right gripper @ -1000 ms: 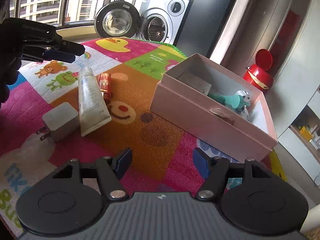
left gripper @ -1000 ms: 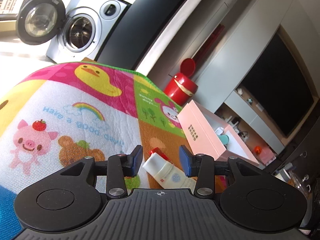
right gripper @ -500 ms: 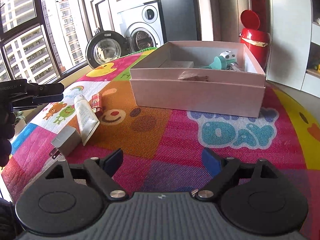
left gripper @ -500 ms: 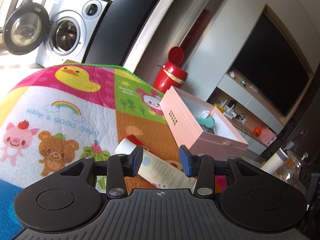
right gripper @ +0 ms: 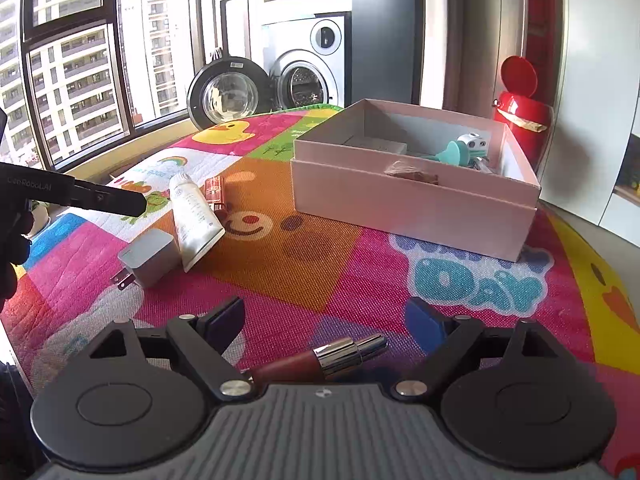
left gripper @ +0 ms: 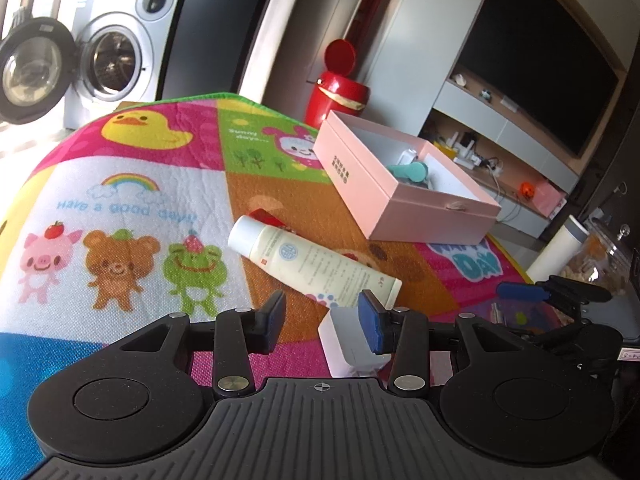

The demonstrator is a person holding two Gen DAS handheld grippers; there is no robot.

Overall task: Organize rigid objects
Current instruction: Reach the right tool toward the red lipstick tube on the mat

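An open pink box (left gripper: 404, 200) (right gripper: 408, 200) stands on the colourful mat and holds a teal item (right gripper: 452, 152) and other small things. A white cream tube (left gripper: 316, 264) (right gripper: 192, 212), a small red item (right gripper: 214, 192) and a grey plug adapter (left gripper: 352, 340) (right gripper: 150, 256) lie on the mat. My left gripper (left gripper: 322, 322) is open and empty, just above the adapter. My right gripper (right gripper: 324, 324) is open and empty; a dark red lipstick (right gripper: 320, 358) lies on the mat between its fingers, close to the gripper body.
A red bin (right gripper: 520, 108) stands behind the box. A washing machine (right gripper: 304, 68) with its door open is at the back, beside a window. A TV unit (left gripper: 520, 92) and a white cylinder (left gripper: 556, 252) are to the right of the mat.
Both grippers have pulled back and lower. The adapter has come into the left view and the lipstick has come into the right view. Both grippers stay open.
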